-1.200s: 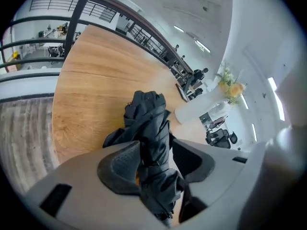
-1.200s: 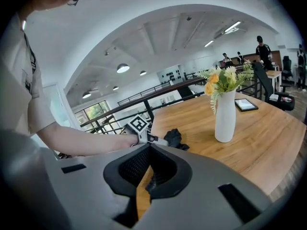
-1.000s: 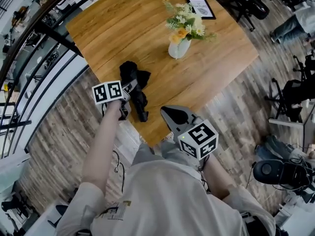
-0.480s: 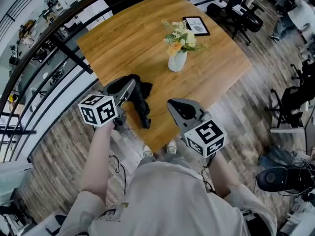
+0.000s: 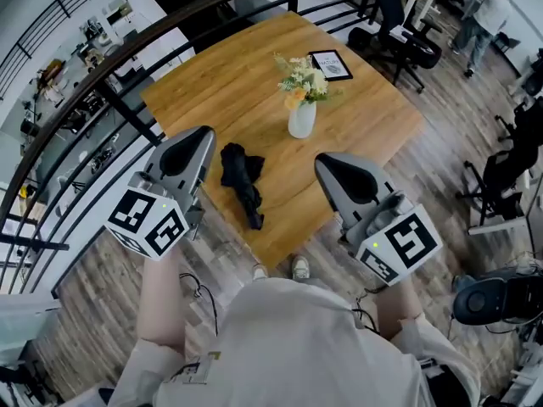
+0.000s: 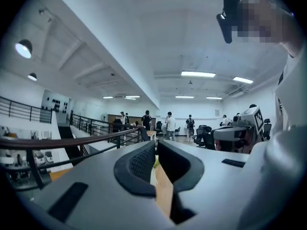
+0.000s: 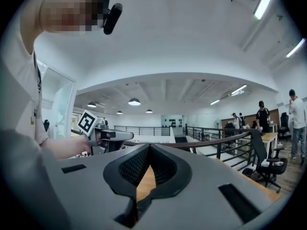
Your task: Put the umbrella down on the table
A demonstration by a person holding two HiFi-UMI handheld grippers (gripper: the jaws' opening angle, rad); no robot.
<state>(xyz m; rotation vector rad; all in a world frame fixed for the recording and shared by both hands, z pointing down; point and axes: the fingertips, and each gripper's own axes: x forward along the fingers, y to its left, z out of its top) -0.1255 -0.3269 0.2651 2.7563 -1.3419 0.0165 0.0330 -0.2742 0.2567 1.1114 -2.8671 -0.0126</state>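
The black folded umbrella (image 5: 242,181) lies flat on the wooden table (image 5: 246,75), near its front corner, with nothing touching it. My left gripper (image 5: 200,136) is held high to the left of it; its jaws are closing, nearly together, with nothing between them. My right gripper (image 5: 333,164) hangs high to the right of the umbrella, shut and empty. The left gripper (image 6: 156,145) and the right gripper (image 7: 149,146) both point level across the room, and neither gripper view shows the umbrella.
A white vase of flowers (image 5: 301,115) and a framed card (image 5: 329,64) stand farther back on the table. A dark railing (image 5: 93,79) runs along the table's left side. Office chairs (image 5: 399,36) and people (image 5: 484,11) are at the far right.
Both grippers have risen well above the table. The left gripper has left the umbrella, which stays on the table, and its jaws have narrowed. The view has pulled back from the table.
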